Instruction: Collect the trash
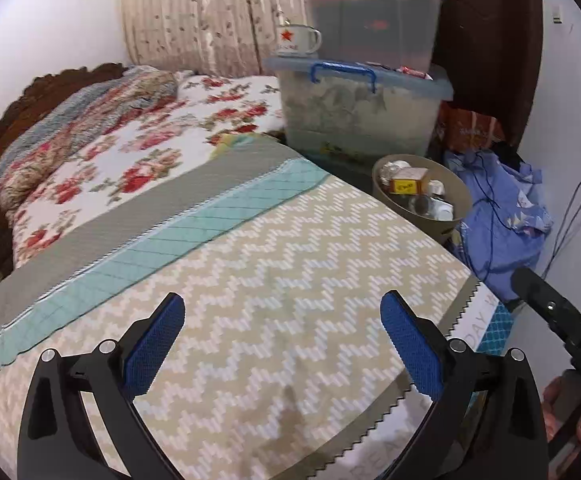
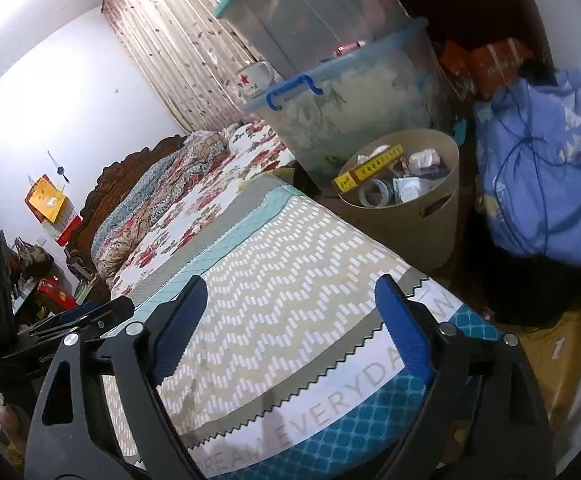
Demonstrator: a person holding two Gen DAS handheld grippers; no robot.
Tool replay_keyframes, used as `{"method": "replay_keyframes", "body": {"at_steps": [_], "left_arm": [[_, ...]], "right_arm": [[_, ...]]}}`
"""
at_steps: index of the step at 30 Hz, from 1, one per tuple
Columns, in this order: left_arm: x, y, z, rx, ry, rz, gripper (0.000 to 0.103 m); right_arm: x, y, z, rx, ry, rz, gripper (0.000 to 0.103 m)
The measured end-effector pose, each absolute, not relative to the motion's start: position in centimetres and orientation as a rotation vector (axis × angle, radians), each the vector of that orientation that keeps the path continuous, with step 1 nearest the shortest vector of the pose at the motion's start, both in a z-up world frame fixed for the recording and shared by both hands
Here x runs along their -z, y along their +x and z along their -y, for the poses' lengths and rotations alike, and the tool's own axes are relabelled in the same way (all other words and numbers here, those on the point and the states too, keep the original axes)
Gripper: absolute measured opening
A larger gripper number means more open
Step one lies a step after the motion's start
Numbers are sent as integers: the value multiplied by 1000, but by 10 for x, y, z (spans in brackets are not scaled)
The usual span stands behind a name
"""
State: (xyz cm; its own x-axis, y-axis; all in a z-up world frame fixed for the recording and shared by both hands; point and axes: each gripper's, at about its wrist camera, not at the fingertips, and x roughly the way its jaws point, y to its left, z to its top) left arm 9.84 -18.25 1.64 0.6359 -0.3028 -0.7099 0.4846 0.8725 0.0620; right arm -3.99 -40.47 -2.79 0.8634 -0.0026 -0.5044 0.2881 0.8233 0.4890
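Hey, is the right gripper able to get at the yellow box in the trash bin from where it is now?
Probably yes. The right gripper is open and empty over the bed corner, and the yellow box lies on top of the trash bin with its mouth uncovered. Nothing stands between them, though it must move forward.

light: soft daylight | blur: right view edges | distortion: heavy fisheye

The left gripper (image 1: 282, 344) has glossy black plastic arms with triangular cut-outs, round silver pins at the joints, and blue pads (image 1: 152, 350) with a fine diamond knurl. The right gripper (image 2: 290, 332) is built the same: black frame, silver pins, blue textured pads (image 2: 178, 328).
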Motion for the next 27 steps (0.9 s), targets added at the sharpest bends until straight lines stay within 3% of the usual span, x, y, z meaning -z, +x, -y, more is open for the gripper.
{"method": "replay_keyframes", "body": {"at_steps": [13, 27], "left_arm": [[-41, 69, 144, 360, 251, -641, 94], [-59, 46, 126, 295, 240, -577, 94]], "right_arm": [[-2, -62, 365, 199, 500, -443, 99], [-19, -76, 344, 178, 480, -390, 99]]}}
